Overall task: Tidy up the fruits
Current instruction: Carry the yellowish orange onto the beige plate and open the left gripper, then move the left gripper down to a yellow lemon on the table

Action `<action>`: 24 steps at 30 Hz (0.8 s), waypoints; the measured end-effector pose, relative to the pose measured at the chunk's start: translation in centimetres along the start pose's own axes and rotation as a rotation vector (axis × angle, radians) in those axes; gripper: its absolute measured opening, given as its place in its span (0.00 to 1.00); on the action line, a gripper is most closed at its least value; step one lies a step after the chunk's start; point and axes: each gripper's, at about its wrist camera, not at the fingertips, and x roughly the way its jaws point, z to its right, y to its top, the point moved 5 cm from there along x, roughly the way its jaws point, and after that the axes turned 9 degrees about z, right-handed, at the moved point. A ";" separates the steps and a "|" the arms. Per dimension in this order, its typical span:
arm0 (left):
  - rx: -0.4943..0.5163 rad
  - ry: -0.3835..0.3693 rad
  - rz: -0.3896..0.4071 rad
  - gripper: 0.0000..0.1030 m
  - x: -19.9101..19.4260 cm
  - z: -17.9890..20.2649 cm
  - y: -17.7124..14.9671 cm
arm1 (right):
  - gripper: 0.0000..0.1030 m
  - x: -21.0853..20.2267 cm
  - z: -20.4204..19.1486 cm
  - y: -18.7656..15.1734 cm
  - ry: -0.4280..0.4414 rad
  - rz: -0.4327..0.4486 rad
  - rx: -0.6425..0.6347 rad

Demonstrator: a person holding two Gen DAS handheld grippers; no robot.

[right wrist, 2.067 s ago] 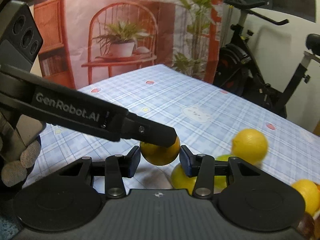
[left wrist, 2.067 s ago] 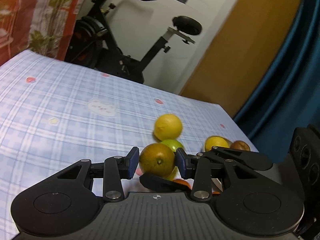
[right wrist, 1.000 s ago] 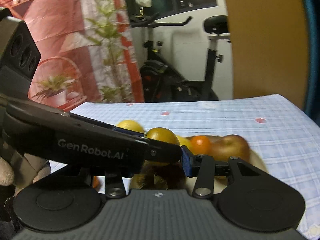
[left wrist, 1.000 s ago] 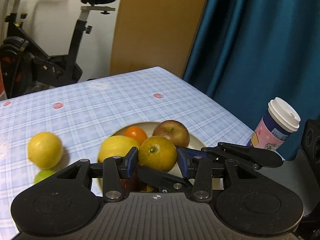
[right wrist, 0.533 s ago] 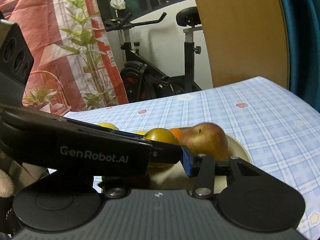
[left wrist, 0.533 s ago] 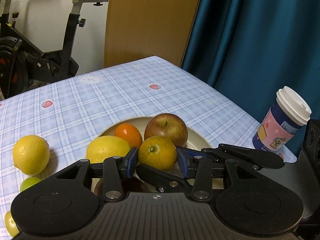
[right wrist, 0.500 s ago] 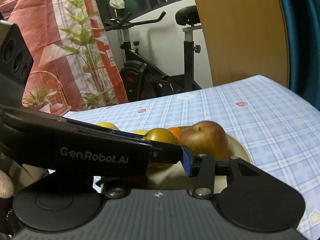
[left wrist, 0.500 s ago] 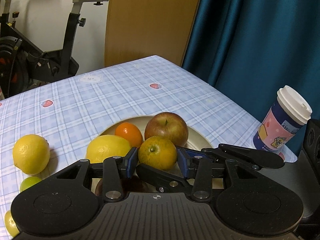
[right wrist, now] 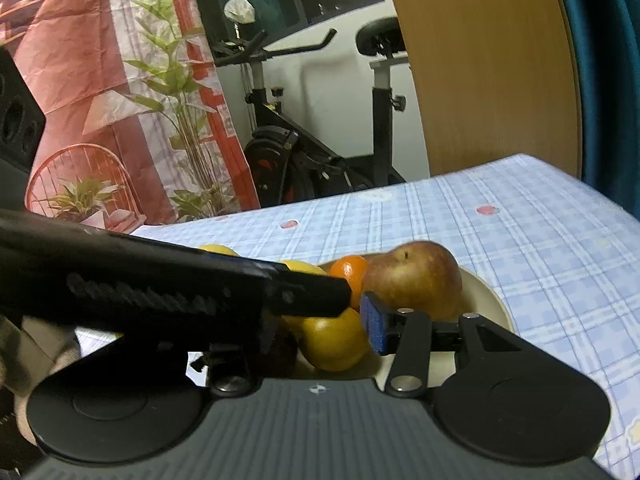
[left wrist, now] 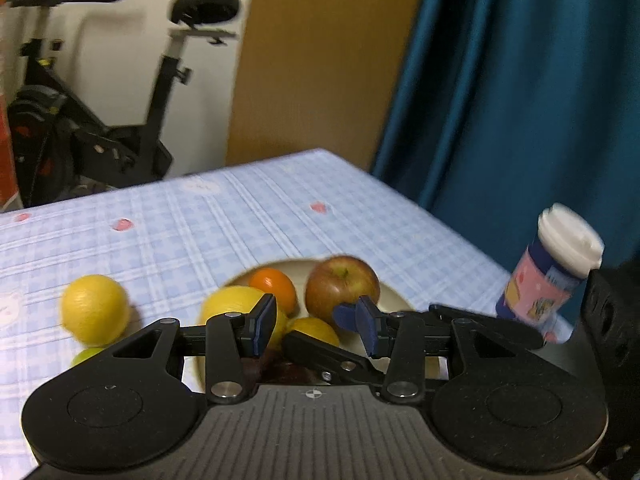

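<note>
A yellow-orange citrus (left wrist: 314, 330) lies in the beige plate (left wrist: 394, 296), below and clear of the blue pads of my left gripper (left wrist: 315, 326), which is open. In the right wrist view the same citrus (right wrist: 336, 340) sits low beside the right pad of my right gripper (right wrist: 320, 328). The left gripper's finger (right wrist: 304, 296) hides the right gripper's other pad. The plate also holds a red apple (left wrist: 342, 284), a tangerine (left wrist: 274, 286), a lemon (left wrist: 228, 304) and a dark fruit (right wrist: 280, 352).
On the blue checked cloth left of the plate lie a lemon (left wrist: 94, 310) and a green lime (left wrist: 86, 356). A lidded paper cup (left wrist: 552, 276) stands near the table's right edge. Beyond the table are an exercise bike (left wrist: 100, 120) and a blue curtain (left wrist: 500, 100).
The citrus, held between both pairs of pads before, now lies lower in the plate, free of the left pads. The left gripper has lifted and swung a little to the left.
</note>
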 end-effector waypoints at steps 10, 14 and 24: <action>-0.129 0.304 0.132 0.45 -7.9 -7.3 -0.3 | 0.47 -0.7 -3.1 -0.3 0.072 0.059 -0.099; -0.152 0.392 0.158 0.45 -10.8 -10.0 -0.4 | 0.47 -0.4 -3.8 -0.6 0.100 0.052 -0.131; -0.219 0.422 0.201 0.53 -11.9 -14.0 2.8 | 0.47 0.8 -6.1 0.3 0.138 0.028 -0.189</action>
